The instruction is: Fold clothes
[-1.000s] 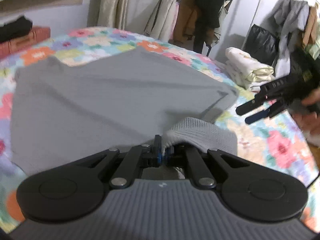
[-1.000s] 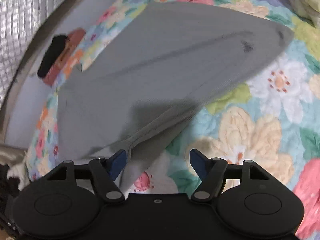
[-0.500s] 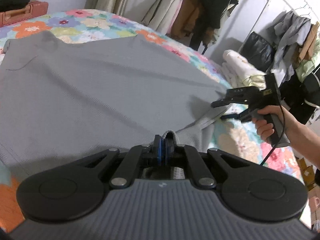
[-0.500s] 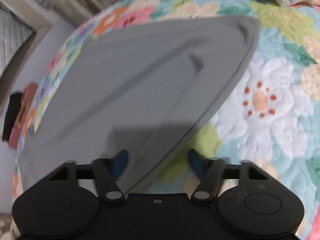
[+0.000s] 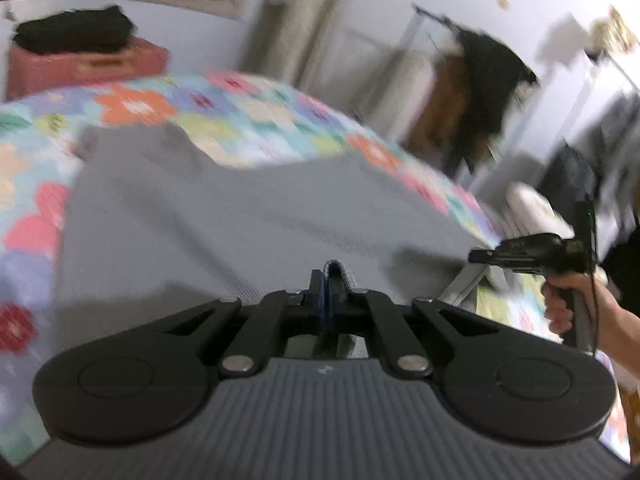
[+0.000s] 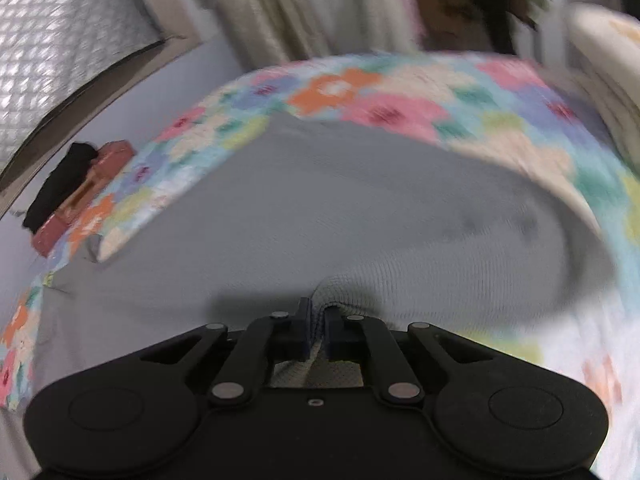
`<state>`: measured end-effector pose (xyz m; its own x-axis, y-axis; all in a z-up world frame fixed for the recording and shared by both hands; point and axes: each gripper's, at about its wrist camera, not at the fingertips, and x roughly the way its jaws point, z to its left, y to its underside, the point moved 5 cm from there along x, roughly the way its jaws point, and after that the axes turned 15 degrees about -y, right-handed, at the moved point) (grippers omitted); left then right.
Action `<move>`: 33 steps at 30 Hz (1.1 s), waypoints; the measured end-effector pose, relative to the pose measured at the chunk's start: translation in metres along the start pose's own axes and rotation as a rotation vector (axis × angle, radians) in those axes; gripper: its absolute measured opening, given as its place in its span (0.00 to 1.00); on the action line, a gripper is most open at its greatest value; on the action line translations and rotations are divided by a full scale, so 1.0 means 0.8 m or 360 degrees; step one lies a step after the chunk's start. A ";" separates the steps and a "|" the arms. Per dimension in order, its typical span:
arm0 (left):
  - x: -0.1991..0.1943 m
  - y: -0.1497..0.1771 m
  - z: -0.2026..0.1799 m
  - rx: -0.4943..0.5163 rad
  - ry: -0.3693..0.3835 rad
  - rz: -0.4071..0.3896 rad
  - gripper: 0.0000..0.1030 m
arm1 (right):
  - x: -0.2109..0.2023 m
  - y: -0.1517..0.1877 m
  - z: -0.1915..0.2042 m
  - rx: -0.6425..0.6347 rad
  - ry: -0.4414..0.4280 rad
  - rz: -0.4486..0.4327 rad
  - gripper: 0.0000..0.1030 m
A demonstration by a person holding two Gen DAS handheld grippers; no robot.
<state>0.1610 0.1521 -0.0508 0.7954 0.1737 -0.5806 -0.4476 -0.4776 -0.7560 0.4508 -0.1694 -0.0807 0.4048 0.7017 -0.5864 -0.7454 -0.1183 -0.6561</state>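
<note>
Lying spread across a flowered quilt, the grey garment fills the middle of both wrist views, its far edge reaching toward a reddish box with a dark bundle on top at the left. Nearer the middle of the left wrist view, the left gripper has its jaws pressed together on a small raised fold of the garment's near edge, which pokes up just above the pads. Further right in that view, a clothes rail with hanging garments stands against the wall, and a folded pale pile sits at the bed's far side. At the right edge, a hand holds the right gripper, which meets the garment's right-hand edge. In the right wrist view, that right gripper has just been closing, and its jaws now stand narrow with a pinch of ribbed grey cloth between them, the pads pressing on it. Both views are blurred.
</note>
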 end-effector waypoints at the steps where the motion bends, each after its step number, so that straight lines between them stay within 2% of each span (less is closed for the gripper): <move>1: 0.002 -0.009 0.010 -0.0032 -0.0019 -0.0014 0.01 | 0.007 -0.019 0.017 -0.0071 -0.0009 0.0008 0.08; 5: 0.007 -0.040 0.047 -0.0082 -0.0126 -0.0082 0.01 | 0.035 -0.086 0.074 -0.0203 -0.0028 0.0042 0.08; 8: 0.008 -0.064 0.076 -0.0155 -0.0160 -0.0143 0.01 | 0.064 -0.104 0.106 -0.0306 -0.0032 0.0102 0.08; 10: 0.013 -0.076 0.096 -0.0197 -0.0196 -0.0172 0.01 | 0.092 -0.100 0.118 -0.0361 -0.0042 0.0203 0.10; 12: 0.024 -0.083 0.114 -0.0213 -0.0256 -0.0177 0.01 | 0.115 -0.086 0.122 -0.0364 -0.0021 0.0247 0.14; 13: 0.032 -0.084 0.123 -0.0214 -0.0290 -0.0165 0.01 | 0.124 -0.079 0.124 -0.0363 -0.0013 0.0249 0.19; 16: 0.056 -0.072 0.135 -0.0191 -0.0339 -0.0104 0.01 | 0.137 -0.044 0.134 -0.0348 -0.0048 0.0230 0.23; 19: 0.059 -0.057 0.129 -0.0169 -0.0286 -0.0107 0.01 | 0.130 -0.010 0.151 -0.0241 -0.0226 0.0205 0.24; 22: 0.066 -0.055 0.127 -0.0129 -0.0326 -0.0104 0.01 | 0.116 0.024 0.180 -0.0199 -0.0417 0.0225 0.30; 24: 0.074 -0.054 0.134 -0.0200 -0.0297 -0.0045 0.01 | 0.111 0.049 0.203 -0.0263 -0.0482 0.0278 0.34; 28: 0.093 -0.044 0.153 -0.0261 -0.0294 0.0123 0.01 | 0.113 0.092 0.246 -0.0369 -0.0580 0.0402 0.36; 31: 0.092 -0.038 0.166 -0.0350 -0.0237 0.0148 0.01 | 0.127 0.113 0.268 -0.0304 -0.0678 0.0500 0.39; 33: 0.089 -0.038 0.167 -0.0342 -0.0232 0.0136 0.01 | 0.144 0.122 0.280 -0.0268 -0.0707 0.0565 0.47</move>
<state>0.1765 0.2941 -0.1095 0.6842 0.2397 -0.6888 -0.4011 -0.6652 -0.6298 0.3058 0.0568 -0.1059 -0.1417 0.8214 -0.5524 -0.6854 -0.4840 -0.5440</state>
